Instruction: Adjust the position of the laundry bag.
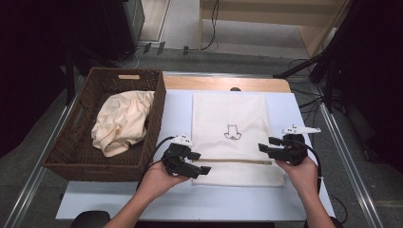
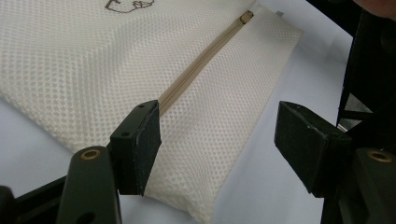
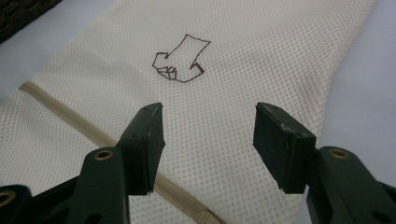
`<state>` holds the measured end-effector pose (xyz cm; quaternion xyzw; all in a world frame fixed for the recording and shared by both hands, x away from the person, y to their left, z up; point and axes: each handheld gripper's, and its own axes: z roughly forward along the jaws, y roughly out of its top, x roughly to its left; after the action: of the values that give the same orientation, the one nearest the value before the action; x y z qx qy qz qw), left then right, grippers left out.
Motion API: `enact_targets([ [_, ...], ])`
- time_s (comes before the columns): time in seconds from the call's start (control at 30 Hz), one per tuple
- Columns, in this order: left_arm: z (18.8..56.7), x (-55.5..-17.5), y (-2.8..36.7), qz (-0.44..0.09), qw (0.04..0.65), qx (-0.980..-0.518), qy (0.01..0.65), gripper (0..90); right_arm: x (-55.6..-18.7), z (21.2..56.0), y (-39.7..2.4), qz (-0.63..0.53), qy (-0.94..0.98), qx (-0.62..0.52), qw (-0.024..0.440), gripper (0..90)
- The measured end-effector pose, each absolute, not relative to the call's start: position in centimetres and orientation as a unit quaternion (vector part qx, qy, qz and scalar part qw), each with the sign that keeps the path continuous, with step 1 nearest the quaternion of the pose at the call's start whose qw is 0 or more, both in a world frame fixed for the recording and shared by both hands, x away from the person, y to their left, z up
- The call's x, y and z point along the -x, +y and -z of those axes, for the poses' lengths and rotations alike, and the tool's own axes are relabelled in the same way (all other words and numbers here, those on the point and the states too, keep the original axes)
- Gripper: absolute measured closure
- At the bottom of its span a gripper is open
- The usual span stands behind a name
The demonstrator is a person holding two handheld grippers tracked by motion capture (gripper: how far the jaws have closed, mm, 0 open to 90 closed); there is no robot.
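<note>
Basket: the dark brown woven wicker basket stands at the left of the table, with a crumpled cream cloth heaped inside it. The heap rides high against the right wall, so a careless pull could drag a fold over the rim.
Left gripper: the black left gripper sits at the near left corner of the bag, jaws well apart with nothing between them. From the left gripper view the jaws straddle the left end of the zip. If they close here they may pinch both mesh layers at once, and the mouth would stay shut.
Bag: the flat cream mesh zip bag with a small brown drawing lies in the middle of the pale blue table, just right of the basket.
Zip: the tan zipper runs across the near part of the bag; I cannot tell where its slider sits. A grab at bare tape would slip.
Right gripper: the black right gripper hovers at the bag's near right edge, jaws wide and empty, shown over the mesh in its own view. Light mesh may slide on the smooth table if only one side is pinned.
</note>
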<state>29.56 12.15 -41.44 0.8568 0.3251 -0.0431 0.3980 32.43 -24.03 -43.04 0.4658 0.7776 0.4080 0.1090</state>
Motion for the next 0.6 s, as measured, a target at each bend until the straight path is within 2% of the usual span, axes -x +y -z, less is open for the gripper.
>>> enact_targets([
  [0.4,41.7,-30.6,10.4,0.043,0.393,-0.863,0.315,32.4,-29.1,43.5,-24.7,-0.414,0.772,-0.469,0.113,42.0],
  [0.6,41.6,-31.0,9.5,0.045,0.410,-0.858,0.305,33.4,-28.1,43.6,-25.6,-0.406,0.771,-0.476,0.120,41.8],
])
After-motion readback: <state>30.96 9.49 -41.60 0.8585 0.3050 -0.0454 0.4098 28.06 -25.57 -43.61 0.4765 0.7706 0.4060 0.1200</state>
